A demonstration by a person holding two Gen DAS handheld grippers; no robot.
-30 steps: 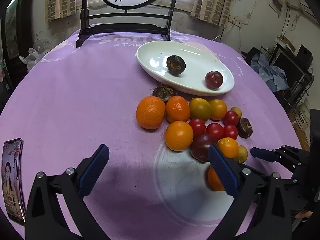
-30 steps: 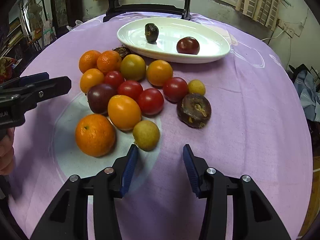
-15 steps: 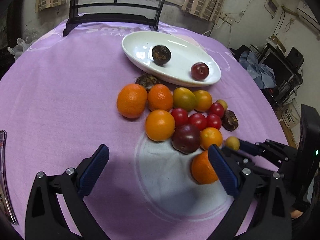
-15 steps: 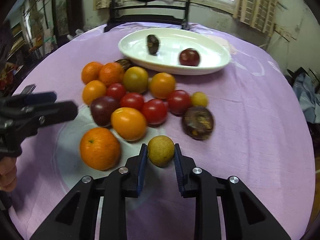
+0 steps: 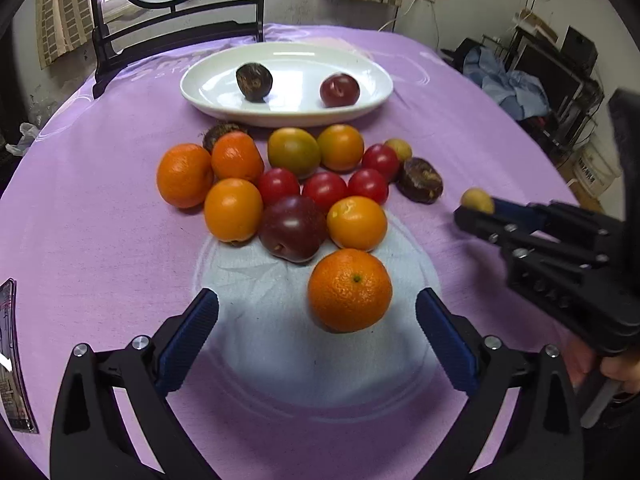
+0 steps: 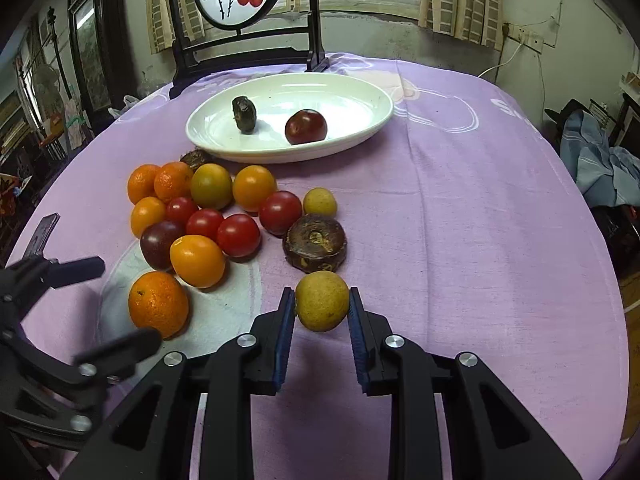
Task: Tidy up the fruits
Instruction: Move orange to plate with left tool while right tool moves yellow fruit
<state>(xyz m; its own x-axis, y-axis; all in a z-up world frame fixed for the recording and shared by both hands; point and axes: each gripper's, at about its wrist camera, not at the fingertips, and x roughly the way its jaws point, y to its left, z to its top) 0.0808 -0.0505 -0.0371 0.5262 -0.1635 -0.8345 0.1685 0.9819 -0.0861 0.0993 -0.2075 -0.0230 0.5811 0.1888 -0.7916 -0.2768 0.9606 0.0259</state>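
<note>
Small yellow-green fruit (image 6: 321, 301) pinched by right gripper (image 6: 321, 312) fingers, left gripper (image 5: 316, 328) fingers spread around an orange (image 5: 349, 290), white oval plate (image 5: 208, 92) on purple-clothed counter (image 5: 100, 220)

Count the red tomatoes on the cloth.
4. Three sit in a row mid-pile: left, middle, right. The fourth lies further right, beside the small yellow fruit. Others could be hidden behind the pile.
</note>
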